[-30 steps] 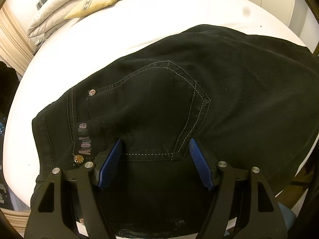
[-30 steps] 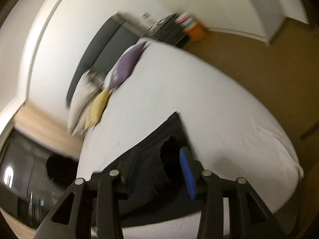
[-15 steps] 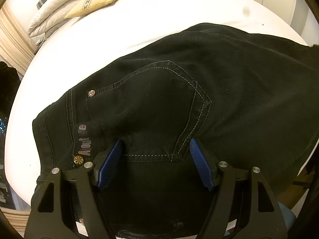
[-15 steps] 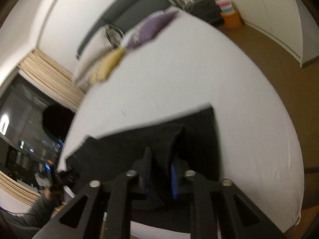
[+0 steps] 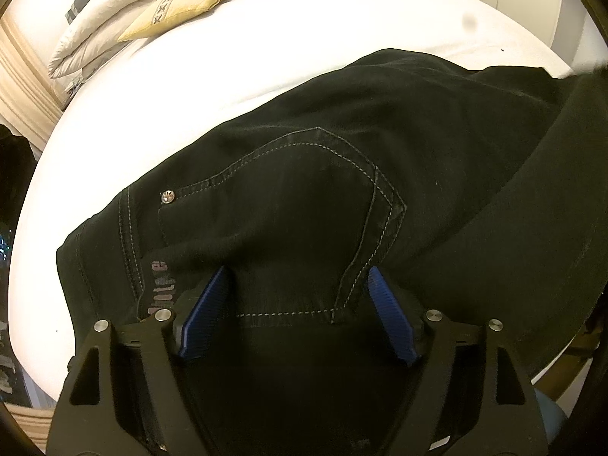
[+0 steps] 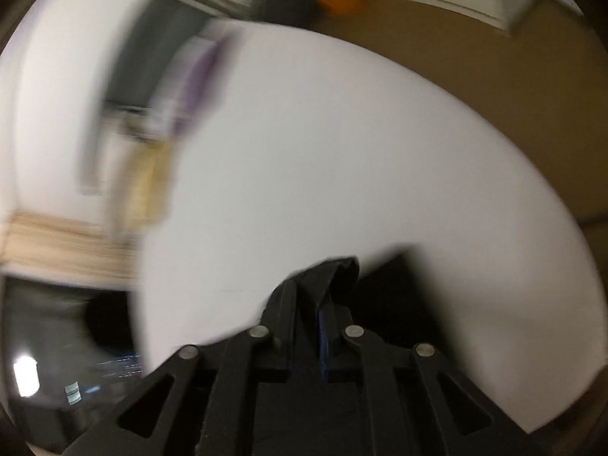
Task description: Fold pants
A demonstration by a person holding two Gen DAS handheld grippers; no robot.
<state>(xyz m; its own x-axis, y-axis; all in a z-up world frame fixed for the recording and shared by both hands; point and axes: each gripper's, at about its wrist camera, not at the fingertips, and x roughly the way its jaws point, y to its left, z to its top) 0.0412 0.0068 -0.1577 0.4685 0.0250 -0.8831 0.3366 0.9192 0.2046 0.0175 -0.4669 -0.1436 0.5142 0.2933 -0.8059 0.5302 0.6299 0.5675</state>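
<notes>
Left wrist view: black pants (image 5: 380, 190) spread on the white bed (image 5: 304, 45), back pocket (image 5: 288, 205) up; left gripper (image 5: 296, 296) gaping wide, pressed on the cloth below the pocket. Right wrist view, blurred: right gripper (image 6: 308, 326) pinched narrow on a raised fold of pants (image 6: 330, 277) above the bed (image 6: 342, 152).

Both grippers (image 5: 298, 288) (image 6: 308, 304) are black, with ribbed blue pads (image 5: 391, 323) and silver screws (image 5: 433, 315).
</notes>
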